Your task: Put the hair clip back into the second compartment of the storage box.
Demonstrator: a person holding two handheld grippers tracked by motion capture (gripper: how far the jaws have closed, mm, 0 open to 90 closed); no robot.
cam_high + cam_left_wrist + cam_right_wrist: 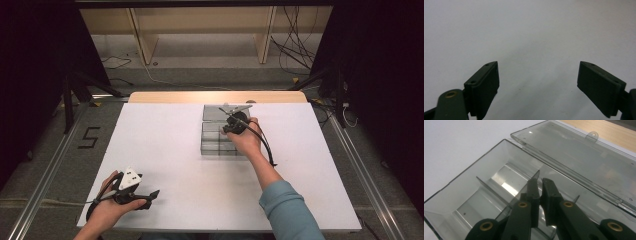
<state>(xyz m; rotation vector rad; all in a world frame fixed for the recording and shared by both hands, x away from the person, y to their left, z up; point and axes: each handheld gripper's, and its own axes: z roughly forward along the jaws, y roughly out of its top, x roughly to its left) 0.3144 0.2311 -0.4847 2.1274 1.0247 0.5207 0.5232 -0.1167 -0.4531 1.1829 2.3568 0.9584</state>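
Step in hand: I work with my right claw (539, 185) at the clear plastic box (474, 195); I judge I am pulling out or setting one divider (534, 178).
Right claw: narrow, almost closed; the thin divider stands between the pads and I think they pinch it.
Box: on the white counter (165, 150), far middle, lid (579, 157) open and lying flat behind it.
Left claw (537, 87): wide, holding nothing, resting at the near left corner of the counter.
Next move: I think a straight lift along the slot, without a tilt, or the divider can jam.
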